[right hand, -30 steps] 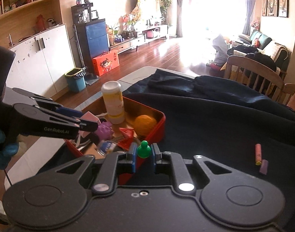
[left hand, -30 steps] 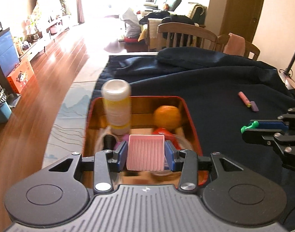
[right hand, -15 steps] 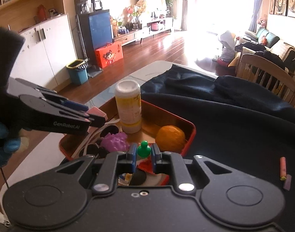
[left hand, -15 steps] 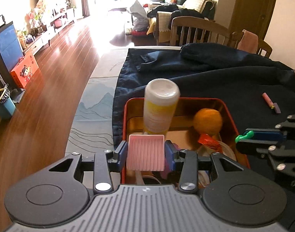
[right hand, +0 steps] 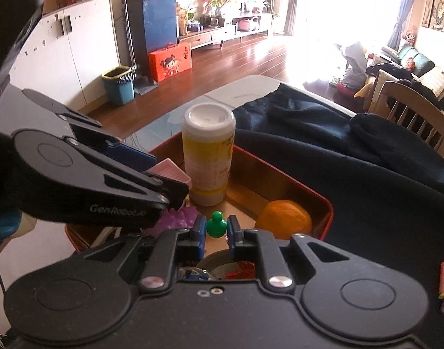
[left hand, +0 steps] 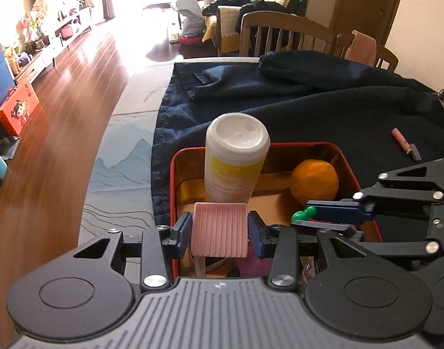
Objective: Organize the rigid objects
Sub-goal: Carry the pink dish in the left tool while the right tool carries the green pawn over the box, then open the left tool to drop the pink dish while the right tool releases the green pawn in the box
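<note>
Rigid objects are mostly gathered already, as far as we can judge: the red tin [left hand: 355,171] sits on the dark cloth [left hand: 323,110] at the table's edge and holds the tall white-capped bottle [left hand: 236,160] upright near its far wall, with the orange [left hand: 314,181] beside it to the right. A purple knobbly toy [right hand: 178,218] and some smaller clutter lie at the near end, too hidden for us to name.

We carry two more pieces above the tin. Our left gripper [left hand: 219,231] is partly closed, both pads pressed on the pink ribbed dish [left hand: 220,229]. Our right gripper [right hand: 216,229] is closed tight on the small green pawn [right hand: 216,225].

What remains, we judge, is setting both down inside and then fetching the crayons [left hand: 405,145] lying well apart on the cloth to the right.

Room is tight: the two grippers hang close together, the bottle stands just ahead of the dish, and bare floor inside the tin shows only between bottle and orange. The tin's left wall is near the cloth's hem.
</note>
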Tool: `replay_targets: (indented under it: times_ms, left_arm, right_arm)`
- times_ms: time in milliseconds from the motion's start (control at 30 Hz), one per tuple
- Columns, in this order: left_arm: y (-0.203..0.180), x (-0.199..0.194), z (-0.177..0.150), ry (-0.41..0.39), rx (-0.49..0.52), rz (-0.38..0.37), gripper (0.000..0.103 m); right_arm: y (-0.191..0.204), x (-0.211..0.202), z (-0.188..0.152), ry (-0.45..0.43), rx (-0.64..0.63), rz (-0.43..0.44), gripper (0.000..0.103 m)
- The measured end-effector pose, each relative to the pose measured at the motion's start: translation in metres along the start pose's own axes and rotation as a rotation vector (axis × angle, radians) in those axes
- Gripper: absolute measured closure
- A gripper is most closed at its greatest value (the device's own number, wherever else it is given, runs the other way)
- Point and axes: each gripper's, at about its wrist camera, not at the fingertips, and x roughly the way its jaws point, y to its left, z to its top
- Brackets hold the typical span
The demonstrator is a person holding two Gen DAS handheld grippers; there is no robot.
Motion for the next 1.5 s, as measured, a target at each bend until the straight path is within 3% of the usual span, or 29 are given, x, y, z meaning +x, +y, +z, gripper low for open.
replay_targets:
  times_ms: [333,733,1267,1500]
  left_arm:
    - [0.002,0.012,0.000,0.022,-0.001,-0.017,0.062]
    - [0.002,0.006,-0.002,0.025,-0.007,-0.026,0.062]
    - [-0.024,-0.035,-0.013,-0.039,0.032,-0.025,0.050]
    - [-0.049,-0.055,-0.014,-0.078,0.041,-0.021,0.049]
  right_arm:
    - [0.002,0.005,-0.001,0.029,-0.002,0.008,0.083]
    - [-0.002,-0.016,-0.003,-0.005,0.049,0.031,0.077]
    - [-0.014,-0.066,-0.019,-0.070,0.107,0.048,0.061]
    - [-0.034,-0.095,-0.036,-0.111,0.150,0.010,0.055]
